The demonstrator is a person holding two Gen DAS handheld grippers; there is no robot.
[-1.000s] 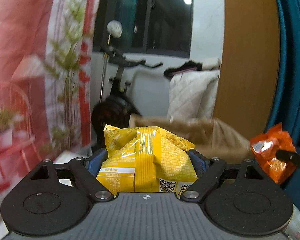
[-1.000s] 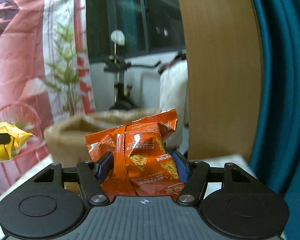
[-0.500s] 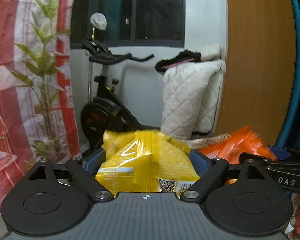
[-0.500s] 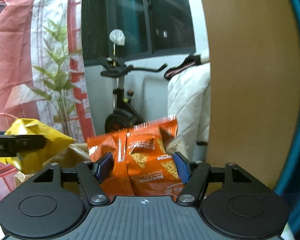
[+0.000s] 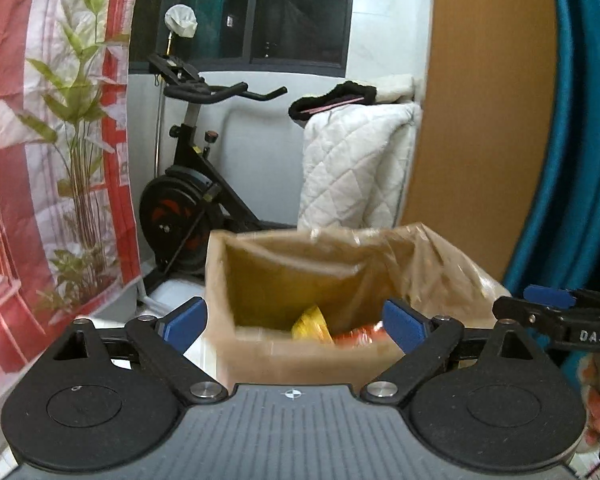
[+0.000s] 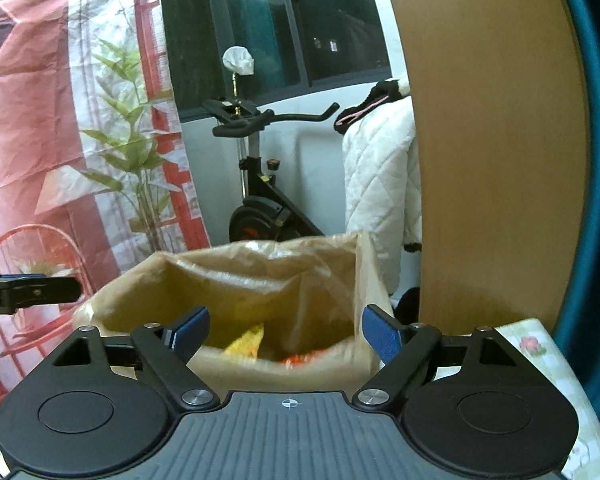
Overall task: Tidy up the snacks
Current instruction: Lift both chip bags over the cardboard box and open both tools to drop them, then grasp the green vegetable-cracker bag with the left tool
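A brown box lined with a plastic bag stands open just ahead of both grippers. Inside it lie a yellow snack packet and an orange snack packet, both blurred. My left gripper hangs over the box mouth, its jaws opening with nothing between them. My right gripper is over the same box, jaws also opening and empty, above the yellow packet and the orange packet. The two grippers are side by side.
Behind the box are a black exercise bike and a white quilted blanket. A wooden panel and a teal curtain rise on the right, a red-and-white printed cloth on the left. A floral tablecloth shows at the right.
Both grippers moved forward over the box and let go: the yellow packet left the left jaws and the orange packet left the right jaws, and both now lie inside the box.
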